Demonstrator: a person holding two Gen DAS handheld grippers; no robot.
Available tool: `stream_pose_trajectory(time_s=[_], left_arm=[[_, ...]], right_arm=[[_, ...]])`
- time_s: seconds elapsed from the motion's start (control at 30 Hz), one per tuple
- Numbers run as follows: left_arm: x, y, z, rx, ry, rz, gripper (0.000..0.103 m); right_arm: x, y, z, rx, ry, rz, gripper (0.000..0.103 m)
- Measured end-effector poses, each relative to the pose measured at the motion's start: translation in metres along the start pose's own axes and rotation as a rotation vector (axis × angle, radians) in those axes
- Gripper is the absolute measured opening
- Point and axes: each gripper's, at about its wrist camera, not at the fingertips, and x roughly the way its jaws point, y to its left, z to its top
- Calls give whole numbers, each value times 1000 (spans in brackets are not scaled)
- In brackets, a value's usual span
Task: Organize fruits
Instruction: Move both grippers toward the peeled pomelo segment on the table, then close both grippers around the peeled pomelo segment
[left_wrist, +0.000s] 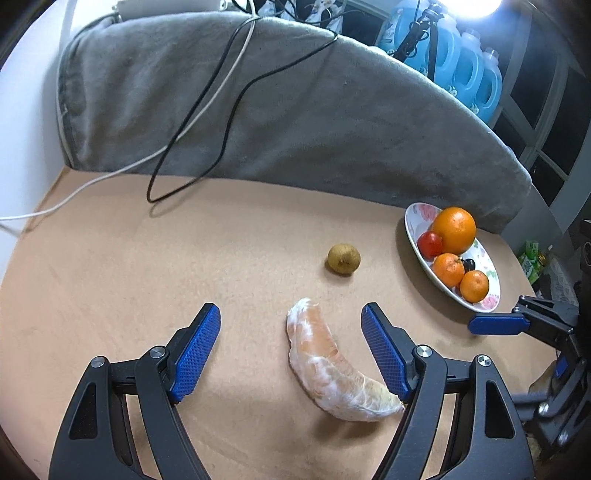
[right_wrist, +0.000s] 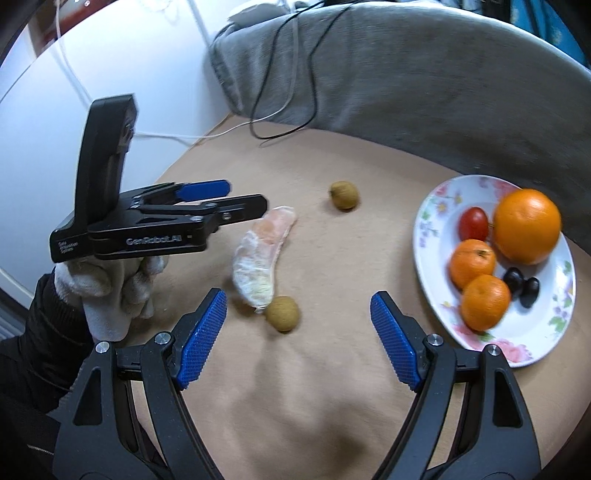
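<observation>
Left wrist view: left tongs (left_wrist: 290, 325) spread wide over a peeled pomelo segment (left_wrist: 325, 365) lying flat on the tan surface (left_wrist: 147, 266), long axis curving from between the pads toward the right pad; one brown fruit (left_wrist: 343, 258) beyond. Right wrist view: right tongs (right_wrist: 297, 314) spread, holding nothing; second brown fruit (right_wrist: 282, 313) touching the segment's near tip; plate (right_wrist: 436, 206) of oranges to the right.

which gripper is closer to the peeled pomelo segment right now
Left. The left gripper is open with the pomelo segment lying between its fingers, not gripped. The right gripper is open too, nearer the small brown fruit at the segment's end.
</observation>
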Motion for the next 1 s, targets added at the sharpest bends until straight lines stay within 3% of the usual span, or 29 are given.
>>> stream_pose_trajectory(time_s=[0.53, 0.6, 0.77, 1.0], left_arm=[[27, 4, 2, -10, 156, -79, 57], [31, 3, 1, -3, 169, -87, 55], [34, 1, 0, 7, 181, -83, 53], [37, -1, 0, 17, 179, -74, 46]], right_arm=[[50, 38, 7, -124, 71, 35, 82], [55, 39, 8, -128, 76, 36, 75], [68, 39, 9, -141, 97, 27, 73], [84, 37, 13, -157, 109, 0, 58]])
